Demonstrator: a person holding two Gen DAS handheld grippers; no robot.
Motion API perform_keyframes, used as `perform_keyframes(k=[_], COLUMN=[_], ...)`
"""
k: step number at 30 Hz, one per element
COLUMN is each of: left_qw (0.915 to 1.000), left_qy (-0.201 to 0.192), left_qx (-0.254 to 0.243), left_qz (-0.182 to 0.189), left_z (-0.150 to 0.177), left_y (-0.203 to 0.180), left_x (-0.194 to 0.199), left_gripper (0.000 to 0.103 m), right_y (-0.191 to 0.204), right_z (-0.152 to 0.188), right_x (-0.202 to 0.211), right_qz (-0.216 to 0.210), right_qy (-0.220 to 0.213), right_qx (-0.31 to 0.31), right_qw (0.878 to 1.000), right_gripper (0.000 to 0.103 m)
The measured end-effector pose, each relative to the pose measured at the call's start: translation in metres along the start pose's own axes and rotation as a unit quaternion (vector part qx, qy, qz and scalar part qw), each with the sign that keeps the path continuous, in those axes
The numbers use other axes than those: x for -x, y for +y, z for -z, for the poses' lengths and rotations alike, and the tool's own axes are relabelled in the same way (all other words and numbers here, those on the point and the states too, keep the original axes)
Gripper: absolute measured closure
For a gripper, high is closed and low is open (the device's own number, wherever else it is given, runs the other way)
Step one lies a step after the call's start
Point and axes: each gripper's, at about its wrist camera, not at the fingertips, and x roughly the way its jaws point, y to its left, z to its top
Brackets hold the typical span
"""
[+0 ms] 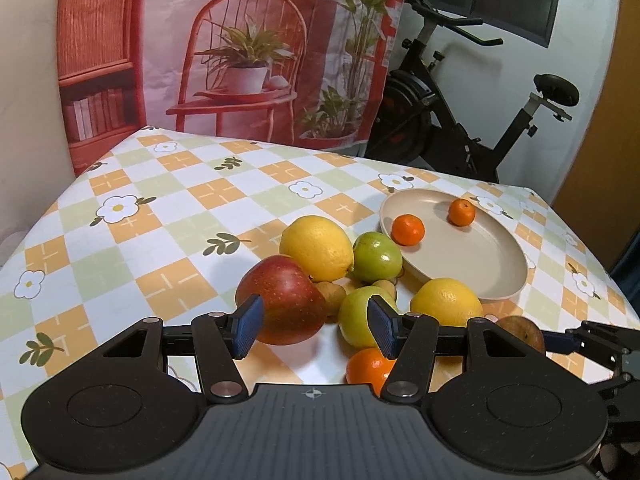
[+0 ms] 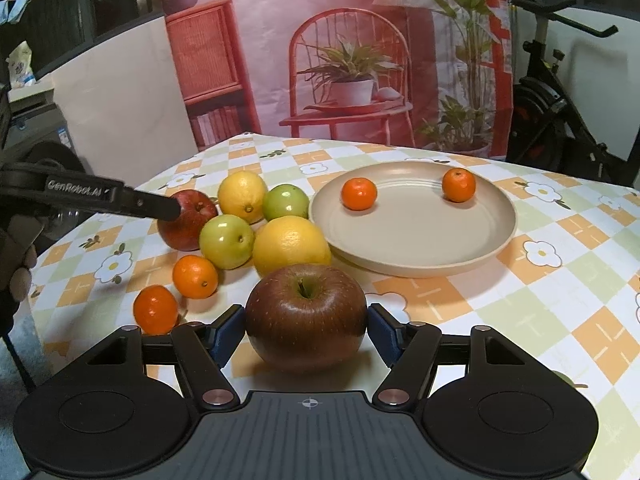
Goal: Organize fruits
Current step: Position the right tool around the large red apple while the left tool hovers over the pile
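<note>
Two grippers sit at the fruit pile w/ jaws apart: right gripper (image 2: 306, 330) brackets the dark apple (image 2: 306, 316) on the table, unclamped, so an off-centre squeeze could roll it into the lemon (image 2: 290, 244) beside the plate (image 2: 412, 264), while left gripper (image 1: 314, 326) hovers near the red apple (image 1: 282, 300).

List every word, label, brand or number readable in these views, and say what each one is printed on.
"GenRobot.AI": white lettering on the black arm of the left tongs, seen in the right wrist view.
Packet at far left: print too blurred to read.
Sticker on the appliance at left: too small to read.
Nothing else carries text.
</note>
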Motion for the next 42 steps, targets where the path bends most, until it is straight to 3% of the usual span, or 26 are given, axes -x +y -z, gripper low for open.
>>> perform_keyframes(k=[29,34,42], left_qw=[0.9999,0.9996,0.9993], left_qy=[0.002,-0.002,0.006], left_qx=[-0.009,-0.012,-0.002], left_qz=[-0.005,-0.024,-0.037], left_z=[-0.002,-0.007,-0.017], left_y=[0.002,0.004,0.015], left_x=[-0.007,-0.011,-0.026], left_gripper=[0.042,0.032,0.032], right_y=[-0.010,-0.009,-0.009], right_z=[-0.008,-0.007,-0.007], right_x=[-0.013,-0.013,-0.013], right_qz=[0.002,0.002,0.001], right_qy=[-0.005,-0.006,-0.006], right_qx=[0.003,0.002,0.001], right_qw=[1.000,1.000,1.000], right_gripper=[0.040,0.040,0.040])
